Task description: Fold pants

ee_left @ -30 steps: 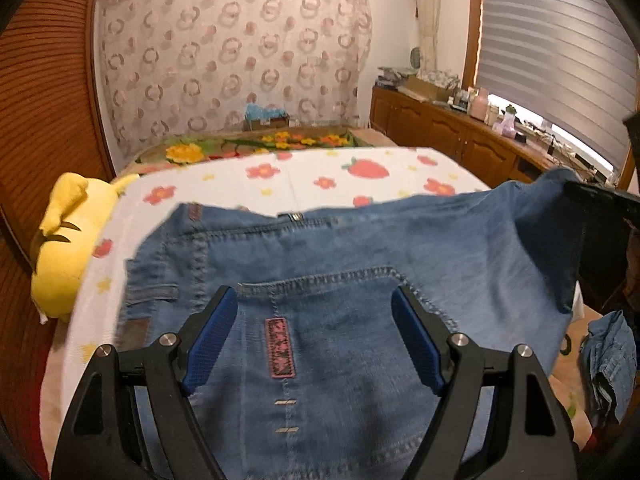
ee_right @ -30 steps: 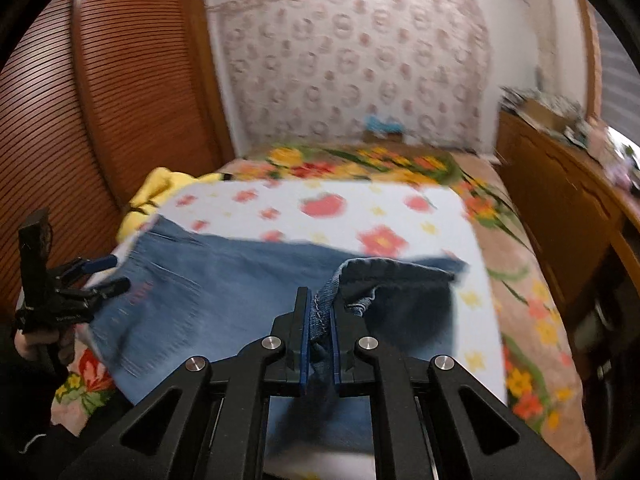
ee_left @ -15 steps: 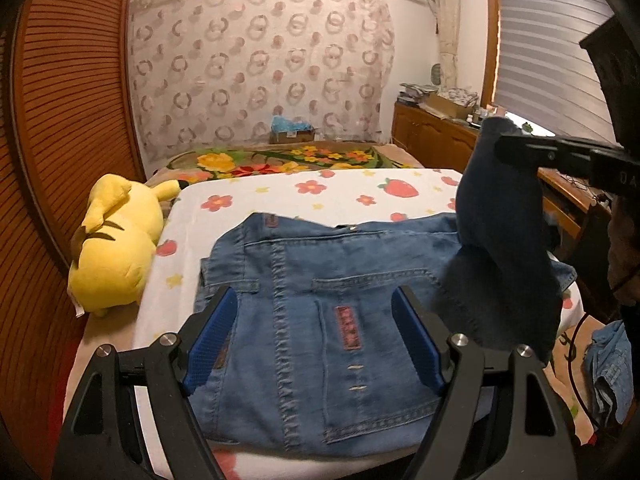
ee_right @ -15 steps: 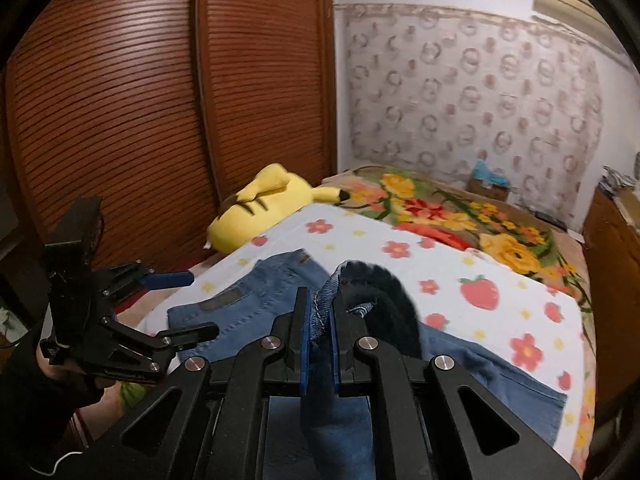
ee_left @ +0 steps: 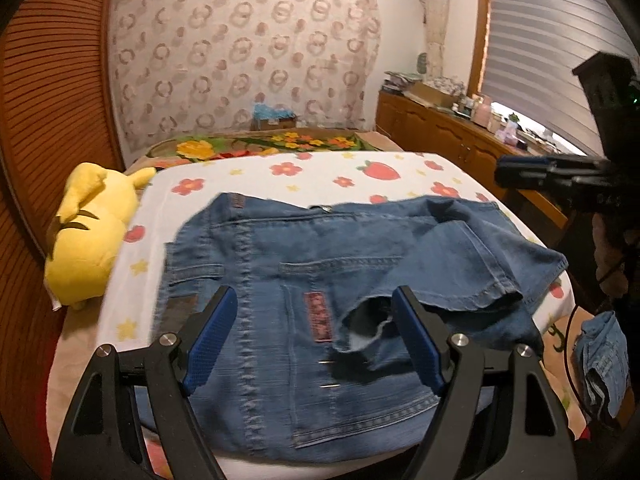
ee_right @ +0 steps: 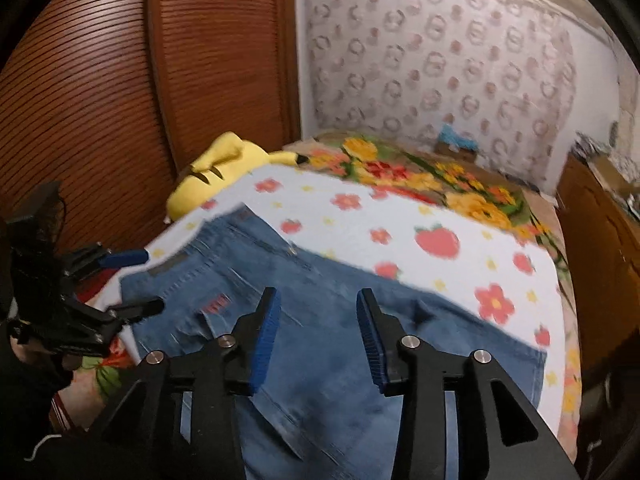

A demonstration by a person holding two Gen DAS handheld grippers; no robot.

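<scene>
Blue denim pants (ee_left: 304, 264) lie on the flowered white sheet (ee_left: 320, 172), back pocket up, with the legs folded over the seat so the hem (ee_left: 500, 280) rests near the right edge. My left gripper (ee_left: 314, 312) is open and empty, hovering over the near part of the pants. My right gripper (ee_right: 318, 304) is open and empty above the folded legs; the pants also show in the right wrist view (ee_right: 340, 320). Each gripper shows in the other's view: the right one (ee_left: 516, 170) and the left one (ee_right: 136, 280).
A yellow plush toy (ee_left: 88, 244) lies at the left bed edge by the slatted wooden doors (ee_right: 120, 80). A wooden sideboard (ee_left: 448, 140) with clutter runs along the right wall. More denim (ee_left: 600, 356) hangs off the bed's right side. A floral blanket (ee_left: 260, 146) covers the far end.
My right gripper has let go of the pant legs, which dropped folded onto the seat of the pants. Its jaws went from shut to open. The left gripper stayed open.
</scene>
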